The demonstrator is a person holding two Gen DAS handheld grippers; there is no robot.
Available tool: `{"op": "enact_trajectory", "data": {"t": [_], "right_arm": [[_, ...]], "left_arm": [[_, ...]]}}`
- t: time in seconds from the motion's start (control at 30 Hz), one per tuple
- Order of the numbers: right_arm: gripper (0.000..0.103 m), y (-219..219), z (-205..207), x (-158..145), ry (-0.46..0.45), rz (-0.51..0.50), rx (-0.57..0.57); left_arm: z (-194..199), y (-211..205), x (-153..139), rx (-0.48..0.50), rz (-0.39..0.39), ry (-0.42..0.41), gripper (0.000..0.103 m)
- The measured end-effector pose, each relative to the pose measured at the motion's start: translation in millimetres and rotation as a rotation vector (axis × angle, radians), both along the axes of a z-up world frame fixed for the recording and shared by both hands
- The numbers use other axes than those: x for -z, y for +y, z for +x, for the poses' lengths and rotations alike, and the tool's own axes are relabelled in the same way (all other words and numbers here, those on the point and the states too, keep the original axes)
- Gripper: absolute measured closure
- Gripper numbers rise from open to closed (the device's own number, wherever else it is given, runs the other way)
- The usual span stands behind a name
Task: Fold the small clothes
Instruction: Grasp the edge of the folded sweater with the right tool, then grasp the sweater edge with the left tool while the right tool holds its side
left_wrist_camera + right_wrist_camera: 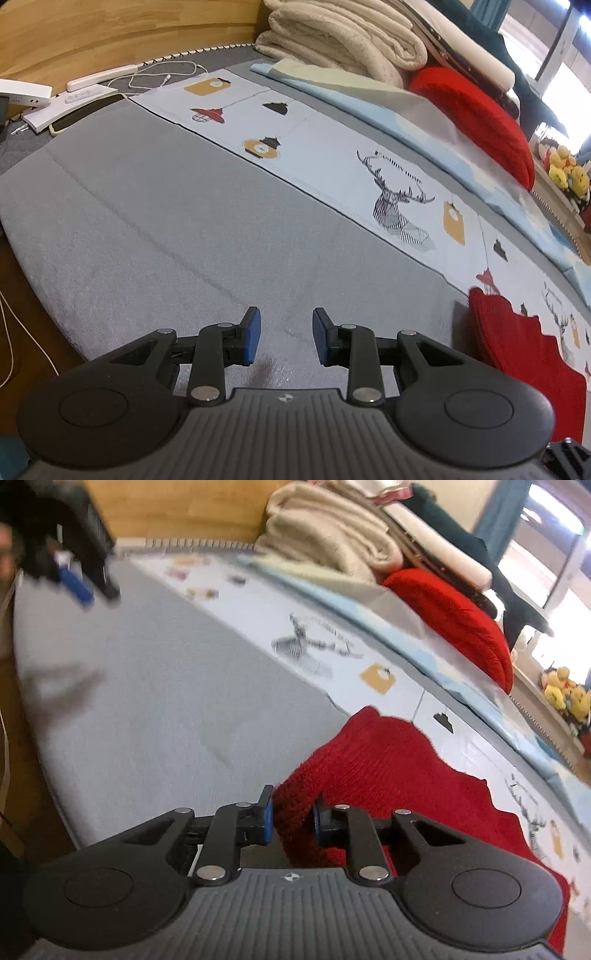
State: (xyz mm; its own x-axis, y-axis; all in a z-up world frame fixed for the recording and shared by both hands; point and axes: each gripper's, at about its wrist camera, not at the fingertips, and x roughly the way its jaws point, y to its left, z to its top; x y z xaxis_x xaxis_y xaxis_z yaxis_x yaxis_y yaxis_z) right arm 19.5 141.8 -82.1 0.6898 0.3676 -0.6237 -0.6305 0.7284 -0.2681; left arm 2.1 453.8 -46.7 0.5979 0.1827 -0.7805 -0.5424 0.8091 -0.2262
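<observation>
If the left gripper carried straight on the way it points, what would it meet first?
Probably the bare grey mattress cover: the left gripper, jaws open and empty, angles down toward it. The printed sheet lies beyond; depth unclear.

Cream blankets (343,40) stacked by headboard (110,33); plush toys (565,170) far right.

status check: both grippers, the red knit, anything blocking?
Left gripper open, empty, over bare grey mattress. Right gripper shut on red knit garment at its edge. Garment partly lifted, unfolded. Nothing in the way.
</observation>
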Motion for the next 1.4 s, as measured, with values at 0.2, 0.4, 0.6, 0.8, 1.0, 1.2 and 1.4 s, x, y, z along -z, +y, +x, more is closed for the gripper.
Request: {"op": "enact_trajectory", "data": {"t": [0.2,0.4,0.6,0.8,1.0,1.2,1.4], "right_arm": [[0.084,-12.7,5.4,-33.8,0.107,0.226,0.051],[0.084,-118.0,44.2,-82.2,0.147,0.510,0.299],[0.085,-296.9,38.1,-88.8,0.092,0.701,0.690],[0.082,-423.0,22.0,1.9,0.341,0.611,1.163],[0.060,-462.8,11.7,-10.1,0.329,0.659,1.187],[0.046,-473.1,73.6,-40.9,0.348,0.635,0.888],[0.043,-474.7,170.7,-1.4,0.573,0.612,0.752]], "left_arm": [[13.2,-27.0,1.7,0.029,0.012,0.026,0.069],[45.2,-80.3,-5.6,0.106,0.030,0.018,0.069],[80.7,-155.0,-12.5,0.220,0.026,-0.013,0.069],[112.4,-236.0,-10.1,0.362,0.036,-0.018,0.069],[131.6,-294.1,2.1,0.488,0.034,-0.002,0.069],[133.6,-335.2,12.7,0.624,0.015,0.003,0.069],[121.8,-369.3,15.8,0.786,-0.069,-0.027,0.069]]}}
